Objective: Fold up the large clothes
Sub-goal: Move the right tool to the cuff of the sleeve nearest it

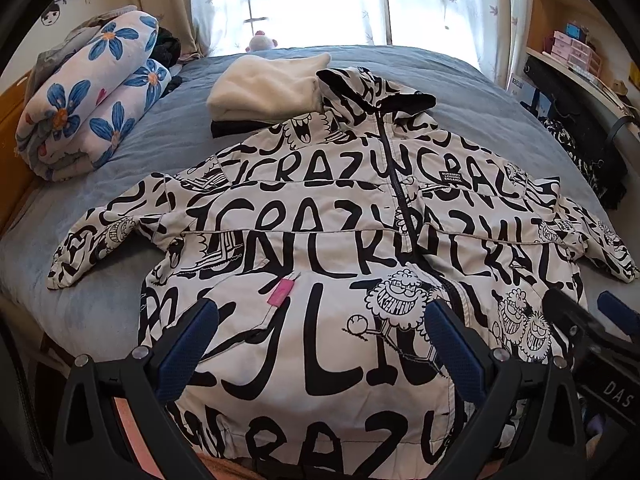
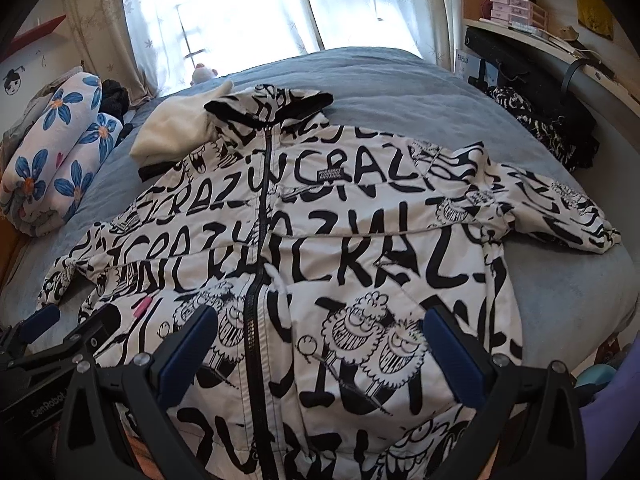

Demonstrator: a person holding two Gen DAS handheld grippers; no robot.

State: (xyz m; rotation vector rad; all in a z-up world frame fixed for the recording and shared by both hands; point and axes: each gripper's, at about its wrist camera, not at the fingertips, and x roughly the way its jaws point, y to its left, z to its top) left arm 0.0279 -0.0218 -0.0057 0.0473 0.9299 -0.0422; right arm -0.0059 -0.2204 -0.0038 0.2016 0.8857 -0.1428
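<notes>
**Jacket spread flat on the bed, both grippers empty above its hem**

The jaws of the left gripper (image 1: 320, 340) are held wide apart, with nothing between them; the same is seen of the right gripper (image 2: 320, 344), whose jaws are also spread wide and empty. Both are held over the near part of a white jacket (image 1: 332, 240) printed with black lettering and cartoon faces. The jacket is laid face up on a grey-blue bed (image 1: 460, 80), zip (image 2: 262, 216) closed, sleeves stretched out to left and right, hood (image 1: 372, 84) at the far end. A small pink tag (image 1: 280, 293) is seen on the front, left of the zip, just beyond the left gripper. The right gripper is placed over the right half of the front, the left gripper over the left half.

Beyond the hood, touching it on the left, a folded cream garment (image 1: 264, 86) is stacked on something dark. A rolled quilt with blue flowers (image 1: 88, 96) lies at the far left edge of the bed. Curtains (image 2: 224, 12) hang at the bright window behind, and shelves (image 1: 572, 48) stand at the far right.
</notes>
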